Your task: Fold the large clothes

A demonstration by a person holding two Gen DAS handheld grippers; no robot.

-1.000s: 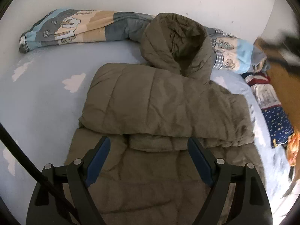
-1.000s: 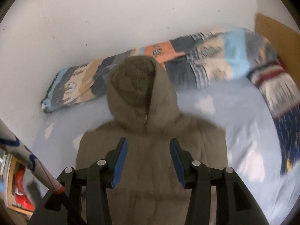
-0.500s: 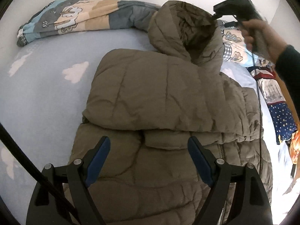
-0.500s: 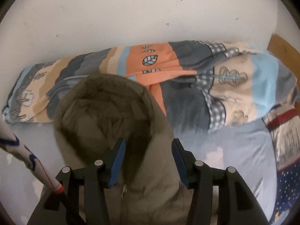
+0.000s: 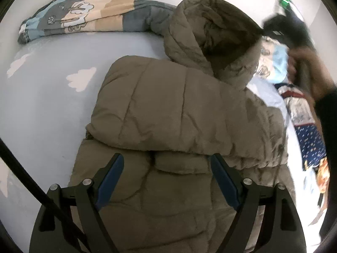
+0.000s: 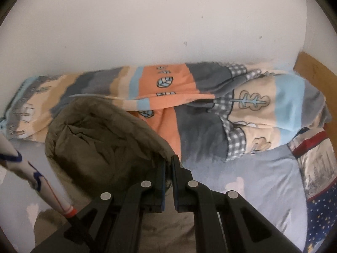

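Note:
An olive padded jacket (image 5: 168,113) lies on the pale blue bed sheet (image 5: 46,97), its sleeves folded across the chest. My left gripper (image 5: 166,168) hovers open over the jacket's lower part, nothing between its blue pads. The hood (image 5: 212,31) stands up at the far end. In the right wrist view my right gripper (image 6: 168,164) is shut on the hood's (image 6: 101,139) right rim. That same gripper (image 5: 267,31) appears blurred at the hood's edge in the left wrist view, held by a person's hand (image 5: 305,69).
A rolled patterned quilt (image 6: 189,97) lies along the white wall (image 6: 147,21) behind the hood. More patterned bedding (image 5: 305,126) is piled at the right. A wooden headboard (image 6: 316,67) shows at the far right. A cable (image 5: 25,168) crosses the left wrist view's lower left.
My right gripper moved forward from over the jacket's chest to the hood and shut on its rim. The hood now stands pulled up. My left gripper stayed open and nearly still.

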